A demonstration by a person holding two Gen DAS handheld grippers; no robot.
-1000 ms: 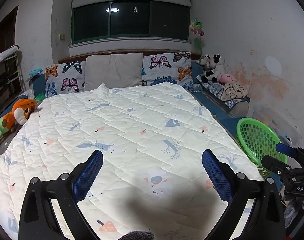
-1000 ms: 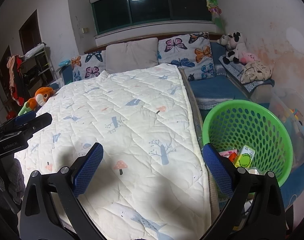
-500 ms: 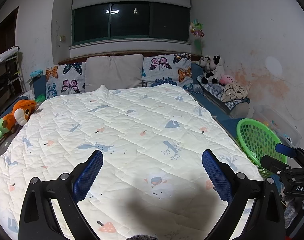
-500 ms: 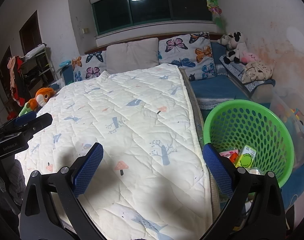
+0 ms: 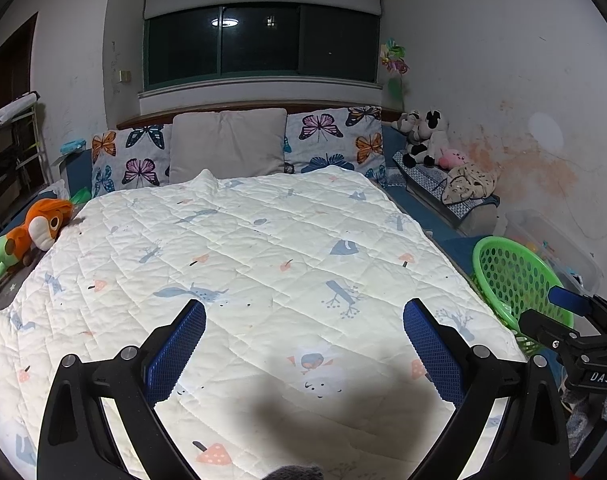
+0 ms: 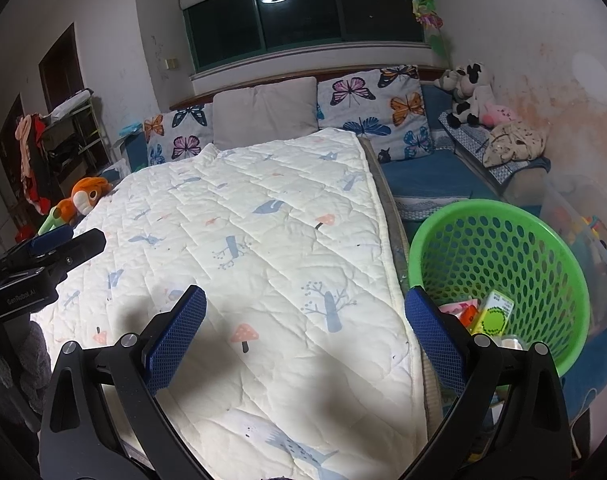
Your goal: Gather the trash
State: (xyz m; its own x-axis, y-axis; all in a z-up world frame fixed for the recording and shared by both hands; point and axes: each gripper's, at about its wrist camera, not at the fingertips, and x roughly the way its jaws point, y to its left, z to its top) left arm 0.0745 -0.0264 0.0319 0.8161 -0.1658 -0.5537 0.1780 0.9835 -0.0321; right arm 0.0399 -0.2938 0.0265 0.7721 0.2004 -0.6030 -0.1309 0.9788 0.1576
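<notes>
A green perforated basket (image 6: 503,248) stands on the floor right of the bed and holds trash: a yellow-green carton (image 6: 495,314) and pink and orange wrappers (image 6: 461,312). The same basket (image 5: 511,276) shows at the right edge of the left wrist view. My right gripper (image 6: 305,336) hovers open over the bed's right front corner, its right finger (image 6: 431,336) in front of the basket. Above the foot of the white quilt (image 5: 263,264) my left gripper (image 5: 303,352) is open and holds nothing. I see no trash lying on the quilt.
Butterfly pillows (image 5: 335,140) and a grey pillow (image 5: 227,144) line the headboard. An orange plush toy (image 5: 39,228) lies at the bed's left edge. Stuffed animals (image 6: 471,92) sit on a bench at the right. A clear plastic bin (image 6: 583,224) stands behind the basket.
Both views have pulled back and lifted slightly from the bed. The jaws have stayed wide apart and nothing has been taken or dropped.
</notes>
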